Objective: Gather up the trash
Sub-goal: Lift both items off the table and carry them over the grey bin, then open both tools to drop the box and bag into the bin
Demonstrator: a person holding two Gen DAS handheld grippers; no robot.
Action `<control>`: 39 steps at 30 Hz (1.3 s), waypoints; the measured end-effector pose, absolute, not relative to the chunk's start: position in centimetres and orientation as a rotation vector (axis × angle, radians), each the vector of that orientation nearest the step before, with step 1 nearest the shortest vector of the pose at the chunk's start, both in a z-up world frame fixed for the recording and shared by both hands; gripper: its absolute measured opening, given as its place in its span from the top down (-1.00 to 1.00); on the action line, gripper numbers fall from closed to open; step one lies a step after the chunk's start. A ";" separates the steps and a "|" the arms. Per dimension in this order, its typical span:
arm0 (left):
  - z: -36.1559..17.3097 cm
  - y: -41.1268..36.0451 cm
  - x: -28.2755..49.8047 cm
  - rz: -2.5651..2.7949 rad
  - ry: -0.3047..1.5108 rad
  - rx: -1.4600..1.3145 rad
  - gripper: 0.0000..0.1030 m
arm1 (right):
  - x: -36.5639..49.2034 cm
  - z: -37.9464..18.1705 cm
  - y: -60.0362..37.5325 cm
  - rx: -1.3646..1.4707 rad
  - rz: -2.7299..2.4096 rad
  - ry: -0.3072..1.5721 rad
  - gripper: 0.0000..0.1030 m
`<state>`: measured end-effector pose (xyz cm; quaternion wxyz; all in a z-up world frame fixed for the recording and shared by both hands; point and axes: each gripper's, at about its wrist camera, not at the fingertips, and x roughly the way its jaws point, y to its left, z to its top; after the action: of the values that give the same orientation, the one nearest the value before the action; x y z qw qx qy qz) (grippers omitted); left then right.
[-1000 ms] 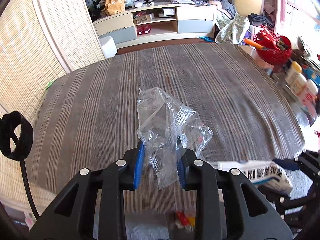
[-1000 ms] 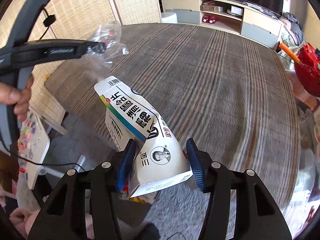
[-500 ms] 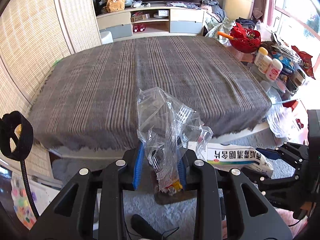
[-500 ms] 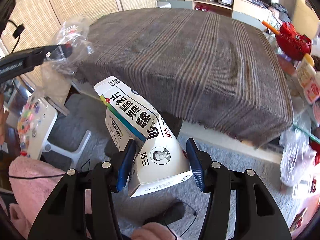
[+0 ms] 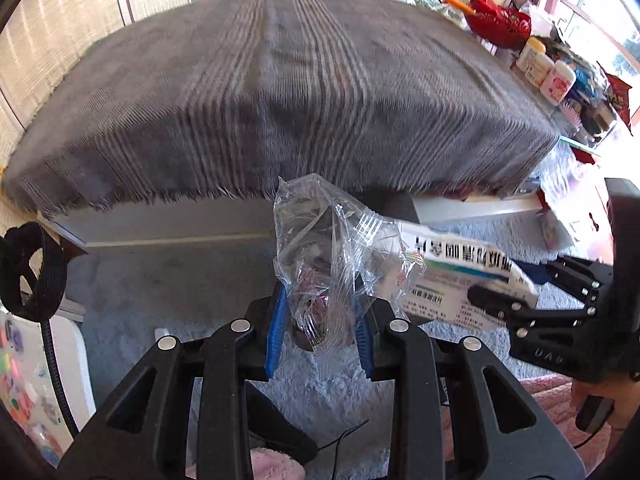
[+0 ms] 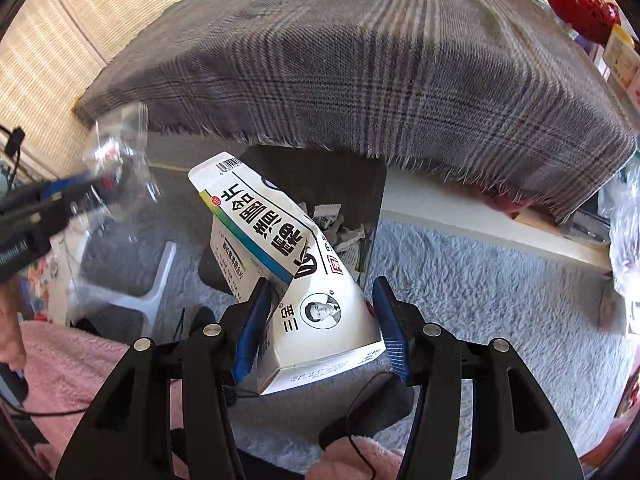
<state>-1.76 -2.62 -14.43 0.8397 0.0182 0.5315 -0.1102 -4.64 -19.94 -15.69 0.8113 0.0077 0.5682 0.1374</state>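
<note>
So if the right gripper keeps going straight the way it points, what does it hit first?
Probably the dark bin under the table edge: the box held in the right gripper points into it. Depth is unclear.

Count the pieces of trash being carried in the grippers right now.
2. A clear plastic bag is pinched in the left gripper, and a white medicine box is clamped in the right gripper.

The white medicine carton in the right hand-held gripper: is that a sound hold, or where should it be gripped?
Sound. The right hand-held gripper clamps the white cardboard medicine carton across its two broad flat faces near the open bottom end, coming from below. The crumpled barcode end sticks out toward the dark trash bin, so it can drop in top first.
</note>
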 end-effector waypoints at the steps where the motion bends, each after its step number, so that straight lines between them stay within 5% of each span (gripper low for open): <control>1: -15.1 -2.7 -1.7 -0.238 1.133 0.039 0.45 | -4.4 -16.1 -19.8 0.021 0.291 1.218 -0.04; 25: -25.7 -3.8 1.7 -0.269 1.264 0.011 0.41 | 0.5 -21.4 -19.4 0.096 0.286 1.265 -0.05; 32: -25.9 -4.4 1.9 -0.268 1.255 0.025 0.11 | 1.4 -21.3 -19.8 0.126 0.263 1.245 -0.10; 35: -25.7 -4.2 2.0 -0.263 1.251 0.017 -0.02 | 1.5 -20.9 -19.7 0.129 0.250 1.230 -0.40; 39: -25.0 -3.3 2.1 -0.264 1.236 -0.004 -0.60 | 1.7 -20.5 -19.4 0.126 0.232 1.211 -0.87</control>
<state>2.13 -3.28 -24.96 0.8070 -0.0018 0.5776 -0.1234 1.71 -19.45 -20.54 0.8140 0.0590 0.5676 0.1089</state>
